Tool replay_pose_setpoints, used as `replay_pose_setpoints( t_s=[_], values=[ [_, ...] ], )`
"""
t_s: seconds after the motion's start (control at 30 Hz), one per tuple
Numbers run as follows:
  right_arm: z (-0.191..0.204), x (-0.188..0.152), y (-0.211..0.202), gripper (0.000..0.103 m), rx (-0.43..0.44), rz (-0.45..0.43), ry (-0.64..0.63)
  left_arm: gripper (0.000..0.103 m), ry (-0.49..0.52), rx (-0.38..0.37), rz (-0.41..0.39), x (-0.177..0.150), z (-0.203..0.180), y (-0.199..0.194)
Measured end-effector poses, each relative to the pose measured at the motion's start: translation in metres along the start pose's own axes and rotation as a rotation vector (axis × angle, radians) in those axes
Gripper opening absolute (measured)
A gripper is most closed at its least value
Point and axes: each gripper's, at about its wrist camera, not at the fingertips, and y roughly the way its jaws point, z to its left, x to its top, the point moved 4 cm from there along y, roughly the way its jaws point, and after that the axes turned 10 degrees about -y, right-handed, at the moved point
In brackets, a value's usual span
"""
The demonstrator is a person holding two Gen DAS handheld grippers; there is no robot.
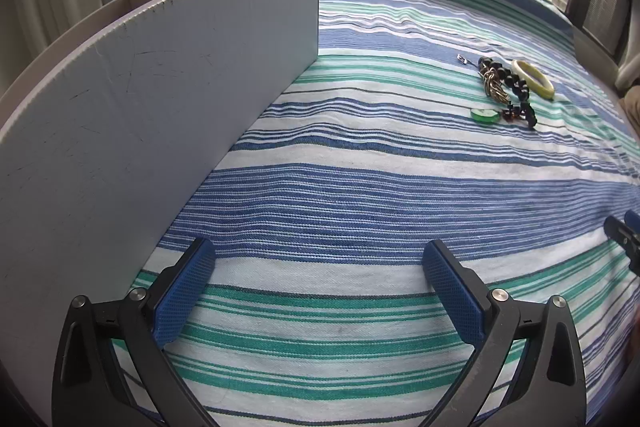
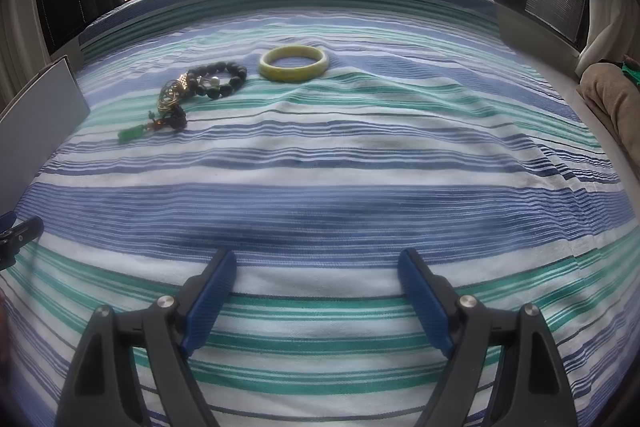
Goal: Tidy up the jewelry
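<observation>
On the striped cloth (image 2: 320, 163) lies a yellow-green bangle (image 2: 293, 63) (image 1: 534, 77). To its left is a black bead bracelet (image 2: 218, 79) (image 1: 516, 83), a bunch of thin gold rings (image 2: 173, 95) (image 1: 494, 85) and a green pendant (image 2: 130, 133) (image 1: 484, 115) on a dark cord. A small metal clasp (image 1: 463, 59) lies apart. My right gripper (image 2: 316, 267) is open, well short of the jewelry, with nothing between its blue pads. My left gripper (image 1: 320, 259) is open too, beside a white box (image 1: 160, 99), and holds nothing.
The white box's wall (image 2: 40, 115) stands upright on the cloth at the left. Each gripper's fingertip shows at the other view's edge, the right one (image 1: 624, 239) and the left one (image 2: 16, 231). A beige cushion (image 2: 612, 99) lies at the right. Windows line the far edge.
</observation>
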Motion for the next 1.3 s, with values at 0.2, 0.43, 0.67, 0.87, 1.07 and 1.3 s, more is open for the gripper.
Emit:
replay_pose_setpoints(
  t_s=[0.2,0.43,0.67,0.87,1.07,1.3],
  values=[
    [0.0000,0.0003,-0.0001,0.085,0.000,0.000,0.000,0.103,0.000,0.000,0.000,-0.0001,0.0001,-0.0001],
    [0.0001,0.0008,-0.0003,0.085,0.000,0.001,0.000,0.103,0.000,0.000,0.000,-0.0001,-0.0001,0.0000],
    [0.0004,0.0011,-0.0004,0.086,0.000,0.001,0.001,0.103,0.000,-0.001,0.000,0.0000,0.0004,-0.0004],
    [0.0005,0.0013,0.0006,0.087,0.005,0.001,0.001,0.103,0.000,-0.001,0.000,0.0002,0.0004,-0.0002],
    [0.0008,0.0017,0.0004,0.087,0.005,0.002,0.001,0.103,0.000,-0.001,0.000,0.0002,0.0009,-0.0005],
    [0.0008,0.0014,0.0004,0.087,0.005,0.002,0.002,0.103,0.001,-0.001,0.000,0.0001,0.0000,0.0006]
  ],
)
